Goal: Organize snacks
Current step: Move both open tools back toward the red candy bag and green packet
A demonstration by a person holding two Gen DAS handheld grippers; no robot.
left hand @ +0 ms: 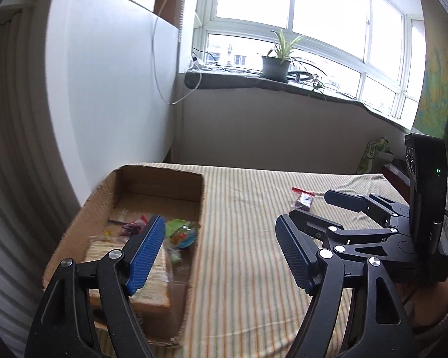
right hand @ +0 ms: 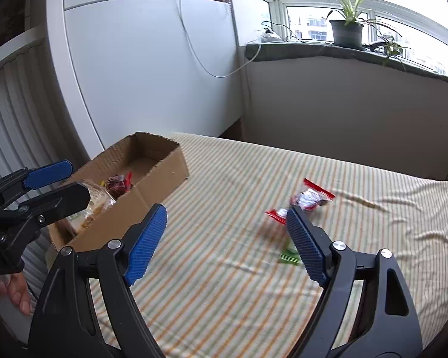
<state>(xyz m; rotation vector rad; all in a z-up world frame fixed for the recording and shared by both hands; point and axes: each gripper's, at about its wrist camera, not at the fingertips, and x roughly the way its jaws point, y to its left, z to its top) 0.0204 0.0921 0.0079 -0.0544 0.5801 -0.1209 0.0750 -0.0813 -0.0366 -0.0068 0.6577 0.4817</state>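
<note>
Open hand-held gripper (right hand: 227, 241), red snack packets (right hand: 306, 201), cardboard box (right hand: 152, 179)

Both wrist views look forward low over the striped bed (left hand: 254, 238) toward the far window (left hand: 298, 15); both share the cardboard box (right hand: 164, 173) at left.

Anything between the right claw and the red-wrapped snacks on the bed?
Nothing visible. The right claw is open, with only bare striped bedcover between it and the red-wrapped snacks. A green packet lies beside its right finger.

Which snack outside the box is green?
The green packet beside the right claw. The other two loose snacks, red-edged wrappers, lie farther away on the striped cloth.
</note>
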